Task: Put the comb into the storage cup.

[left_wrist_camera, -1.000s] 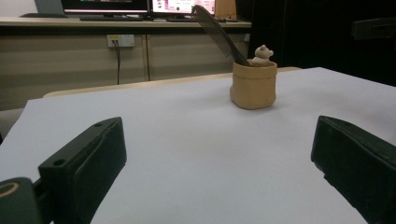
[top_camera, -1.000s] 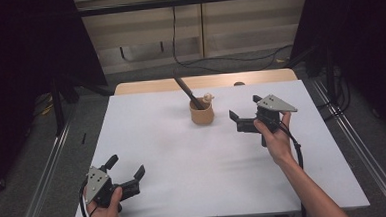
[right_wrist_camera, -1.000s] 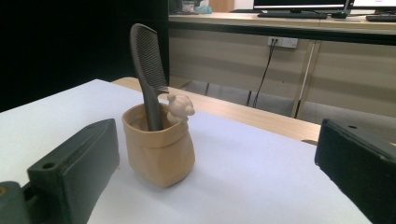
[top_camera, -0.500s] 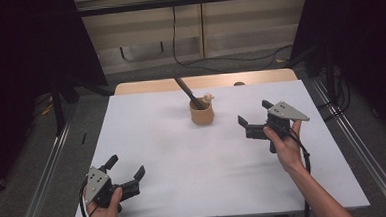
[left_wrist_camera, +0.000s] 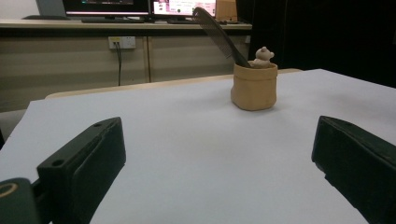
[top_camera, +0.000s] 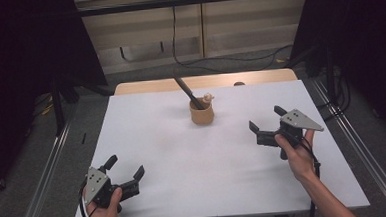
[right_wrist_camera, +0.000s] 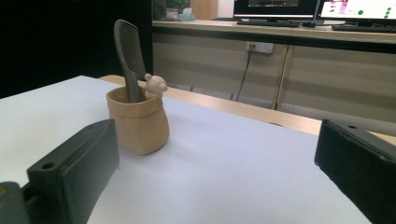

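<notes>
A tan cup (top_camera: 202, 113) with a small bear figure on its rim stands upright at the back middle of the white table (top_camera: 183, 154). A dark comb (top_camera: 186, 92) leans out of it toward the back left. The cup (left_wrist_camera: 254, 86) and comb (left_wrist_camera: 218, 32) show ahead in the left gripper view, and the cup (right_wrist_camera: 138, 122) and comb (right_wrist_camera: 129, 51) sit closer in the right gripper view. My left gripper (top_camera: 126, 169) is open near the front left corner, holding nothing. My right gripper (top_camera: 265, 118) is open at the right, apart from the cup.
A wooden table edge (top_camera: 204, 81) runs behind the white surface. Metal rails (top_camera: 44, 171) flank both sides. Cables (top_camera: 177, 44) hang against the back wall, and monitors (right_wrist_camera: 355, 11) stand on a far desk.
My right gripper has drawn back toward the front right, away from the cup. The left gripper has stayed where it was.
</notes>
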The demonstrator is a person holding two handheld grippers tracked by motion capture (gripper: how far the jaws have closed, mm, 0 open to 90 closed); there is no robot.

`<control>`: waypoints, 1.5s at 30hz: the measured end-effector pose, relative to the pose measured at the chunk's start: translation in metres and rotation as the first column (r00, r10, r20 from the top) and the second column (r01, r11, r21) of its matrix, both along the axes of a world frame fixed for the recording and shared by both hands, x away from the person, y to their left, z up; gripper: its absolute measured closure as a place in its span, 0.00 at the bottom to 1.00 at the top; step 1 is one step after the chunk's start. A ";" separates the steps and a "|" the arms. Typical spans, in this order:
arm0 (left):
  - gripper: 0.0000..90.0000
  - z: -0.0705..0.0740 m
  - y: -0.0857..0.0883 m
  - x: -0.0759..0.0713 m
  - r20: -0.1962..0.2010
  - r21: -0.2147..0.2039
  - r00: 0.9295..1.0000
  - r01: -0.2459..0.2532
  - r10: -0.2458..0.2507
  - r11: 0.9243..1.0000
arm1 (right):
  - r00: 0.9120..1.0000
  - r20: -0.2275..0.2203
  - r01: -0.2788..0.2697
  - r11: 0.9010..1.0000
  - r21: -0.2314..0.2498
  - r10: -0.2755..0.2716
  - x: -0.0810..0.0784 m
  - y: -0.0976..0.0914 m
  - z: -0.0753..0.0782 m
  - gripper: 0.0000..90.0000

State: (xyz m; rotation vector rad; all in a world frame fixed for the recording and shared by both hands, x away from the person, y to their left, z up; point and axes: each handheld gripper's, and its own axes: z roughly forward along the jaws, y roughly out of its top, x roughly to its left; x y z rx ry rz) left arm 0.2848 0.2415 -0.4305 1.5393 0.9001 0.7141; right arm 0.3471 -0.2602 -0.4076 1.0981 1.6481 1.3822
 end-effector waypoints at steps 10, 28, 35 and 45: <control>0.03 0.000 0.000 0.000 -0.003 -0.002 1.000 -0.001 0.001 1.000 | 0.999 0.000 0.050 0.999 -0.009 -0.050 -0.015 -0.013 -0.003 0.00; 0.03 0.000 -0.001 -0.002 -0.007 0.016 1.000 -0.012 0.012 1.000 | 0.995 0.003 0.102 0.995 -0.009 -0.102 -0.050 -0.033 -0.008 0.00; 0.03 0.001 -0.001 -0.004 -0.005 0.010 1.000 -0.012 0.012 1.000 | 0.994 0.010 0.112 0.994 -0.008 -0.112 -0.065 -0.042 -0.011 0.00; 0.03 0.001 -0.001 -0.007 -0.006 0.006 1.000 -0.010 0.010 1.000 | 0.990 0.000 0.139 0.990 -0.012 -0.139 -0.082 -0.053 -0.015 0.00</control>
